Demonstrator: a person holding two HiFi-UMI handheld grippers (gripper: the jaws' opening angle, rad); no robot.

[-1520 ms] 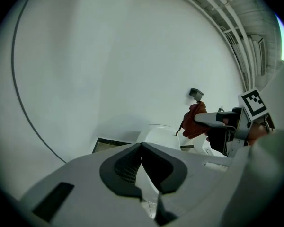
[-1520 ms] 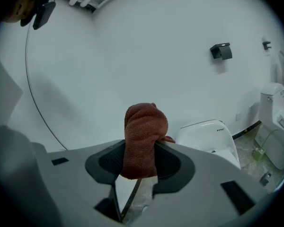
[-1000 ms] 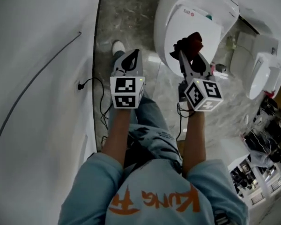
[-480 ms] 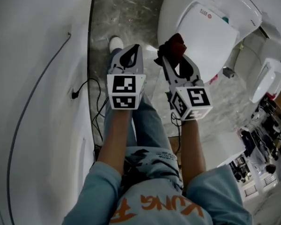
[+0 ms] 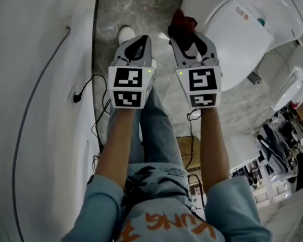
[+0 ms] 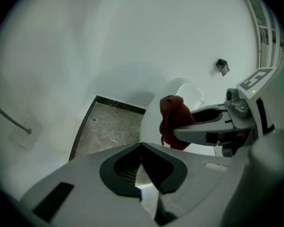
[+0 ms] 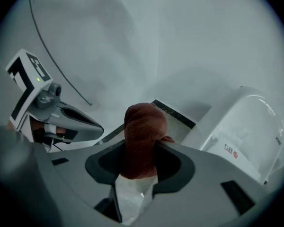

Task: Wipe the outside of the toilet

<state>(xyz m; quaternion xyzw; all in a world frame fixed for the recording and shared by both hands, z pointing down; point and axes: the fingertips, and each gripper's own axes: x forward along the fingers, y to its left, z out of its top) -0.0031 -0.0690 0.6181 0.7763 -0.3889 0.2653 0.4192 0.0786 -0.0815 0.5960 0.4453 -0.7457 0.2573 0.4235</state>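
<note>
The white toilet (image 5: 242,32) stands at the upper right of the head view with its lid down. My right gripper (image 5: 188,38) is shut on a dark red cloth (image 5: 182,23), which sits just off the bowl's left side over the floor. In the right gripper view the cloth (image 7: 142,136) bulges up between the shut jaws, and the toilet (image 7: 241,126) lies to the right. My left gripper (image 5: 143,39) hangs beside it, shut with nothing in it. The left gripper view shows its tips (image 6: 142,145) together, with the cloth (image 6: 173,122) and toilet (image 6: 180,91) beyond.
A white curved wall (image 5: 35,84) runs down the left, with a socket and black cord (image 5: 78,96). The floor (image 5: 136,6) is grey stone; a white shoe (image 5: 126,34) rests on it. Another white fixture (image 5: 293,87) and cluttered shelves (image 5: 278,150) are at the right.
My right gripper has carried the cloth leftward off the toilet lid to beside the bowl's left edge. The left gripper stayed shut, and the two now sit side by side.
</note>
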